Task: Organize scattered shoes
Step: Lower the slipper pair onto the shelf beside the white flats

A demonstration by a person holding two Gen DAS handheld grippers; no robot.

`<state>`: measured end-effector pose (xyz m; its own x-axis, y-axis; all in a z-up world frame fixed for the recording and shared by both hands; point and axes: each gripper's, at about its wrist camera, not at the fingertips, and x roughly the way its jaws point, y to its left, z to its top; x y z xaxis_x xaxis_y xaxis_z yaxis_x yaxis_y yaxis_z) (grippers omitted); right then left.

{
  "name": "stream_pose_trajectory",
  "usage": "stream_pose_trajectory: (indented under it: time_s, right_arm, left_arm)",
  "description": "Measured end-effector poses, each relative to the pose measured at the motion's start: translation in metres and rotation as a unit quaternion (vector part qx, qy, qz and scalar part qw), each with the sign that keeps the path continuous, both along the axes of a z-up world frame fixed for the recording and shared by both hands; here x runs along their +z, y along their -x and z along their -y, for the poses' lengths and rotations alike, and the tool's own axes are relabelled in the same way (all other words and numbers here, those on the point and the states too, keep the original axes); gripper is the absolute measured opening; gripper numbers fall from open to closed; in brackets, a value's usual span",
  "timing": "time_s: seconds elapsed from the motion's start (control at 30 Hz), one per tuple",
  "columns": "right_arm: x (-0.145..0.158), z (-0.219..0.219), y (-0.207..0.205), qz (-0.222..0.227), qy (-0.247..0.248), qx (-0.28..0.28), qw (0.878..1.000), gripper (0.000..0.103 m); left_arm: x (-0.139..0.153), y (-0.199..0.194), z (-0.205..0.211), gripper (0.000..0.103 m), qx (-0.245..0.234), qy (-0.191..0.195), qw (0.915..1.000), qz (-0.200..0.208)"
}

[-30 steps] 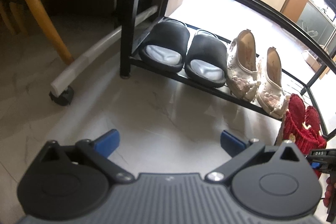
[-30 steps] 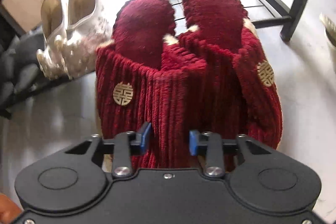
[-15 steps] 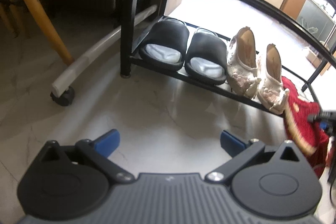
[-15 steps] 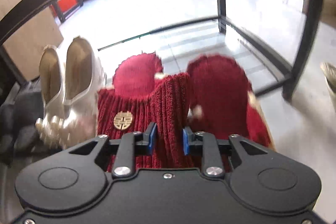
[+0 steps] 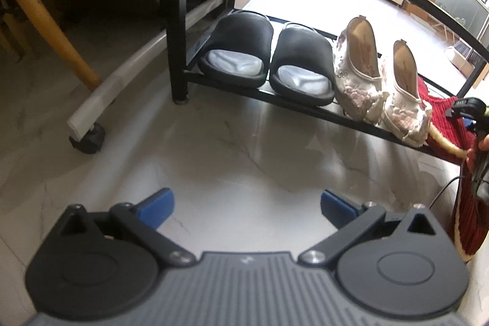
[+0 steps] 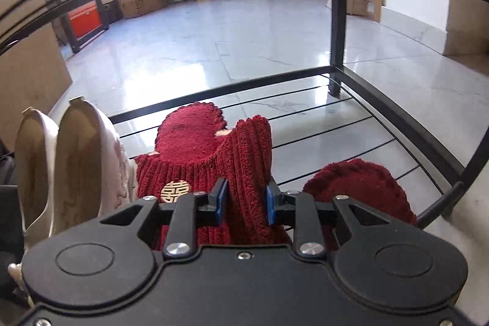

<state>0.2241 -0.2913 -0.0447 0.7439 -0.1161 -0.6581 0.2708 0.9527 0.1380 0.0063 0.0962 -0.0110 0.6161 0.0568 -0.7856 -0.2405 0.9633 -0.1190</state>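
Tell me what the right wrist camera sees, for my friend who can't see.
The right gripper pinches red slippers with a gold emblem, over the black shoe rack's bottom shelf. White embroidered shoes stand just left.

bare shelf wires (image 6: pixel 351 124) right of red slippers (image 6: pixel 214 155); white shoes (image 6: pixel 70 161) crowding left

Right gripper (image 6: pixel 244 200), blue pads clamped on the bunched inner edges of a pair of red slippers (image 6: pixel 244 161). The left slipper (gold emblem on its upper) lies over the wire shelf of the black shoe rack (image 6: pixel 360 124); the right slipper sits lower, apparently nearer the rack's front rail. Just left of the slippers stand two cream flats (image 6: pixel 76 161), heels upward, touching each other.
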Motion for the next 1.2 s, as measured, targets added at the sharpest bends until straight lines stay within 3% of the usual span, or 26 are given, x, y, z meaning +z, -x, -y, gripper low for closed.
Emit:
stream_pose_trajectory:
  time_s: [0.07,0.2,0.27,0.3,0.4,0.5,0.6,0.77,0.9,1.0,1.13,1.2]
  right_arm:
    - [0.006,0.004,0.012,0.003,-0.019,0.005,1.000,0.072]
    - [0.029,0.008,0.055,0.027,-0.009,0.053,0.998,0.079]
    - [0.046,0.020,0.096,0.062,0.013,0.078,0.995,0.096]
    - [0.049,0.025,0.110,0.065,0.030,0.084,0.994,0.097]
    - [0.042,0.042,0.136,0.033,0.070,0.088,0.993,0.098]
    - [0.014,0.064,0.156,-0.030,0.052,0.067,0.996,0.098]
    - [-0.007,0.061,0.166,-0.068,0.039,0.082,0.994,0.098]
    - [-0.030,0.051,0.180,-0.095,0.049,0.137,0.985,0.102]
    - [-0.047,0.047,0.186,-0.109,0.057,0.131,0.984,0.103]
    - [-0.054,0.046,0.189,-0.094,0.060,0.140,0.984,0.102]
    - [-0.049,0.053,0.190,-0.065,0.045,0.131,0.988,0.075]
    - [-0.046,0.058,0.184,-0.057,0.031,0.119,0.991,0.071]
  left_arm:
    - [0.000,0.001,-0.002,0.102,0.005,0.001,1.0000,0.001]
    - [0.003,0.005,-0.007,0.102,0.012,0.020,0.9997,0.006]
    - [0.006,0.007,-0.006,0.102,0.007,0.020,0.9997,0.015]
    - [0.007,0.008,-0.004,0.102,0.004,0.018,0.9997,0.018]
    - [0.009,0.008,0.000,0.102,-0.007,0.015,0.9996,0.022]
    - [0.009,0.007,0.003,0.102,-0.015,0.011,0.9996,0.022]
    - [0.008,0.007,0.004,0.102,-0.016,0.003,0.9997,0.020]
    - [0.004,0.005,0.001,0.102,-0.005,0.011,0.9999,0.009]
    - [0.002,0.004,0.005,0.102,-0.015,0.008,0.9998,0.008]
    - [-0.001,0.003,0.010,0.102,-0.026,-0.002,0.9997,0.000]
    - [-0.003,0.002,0.009,0.102,-0.022,0.000,0.9997,-0.004]
    - [-0.004,0.002,0.008,0.102,-0.021,0.003,0.9998,-0.003]
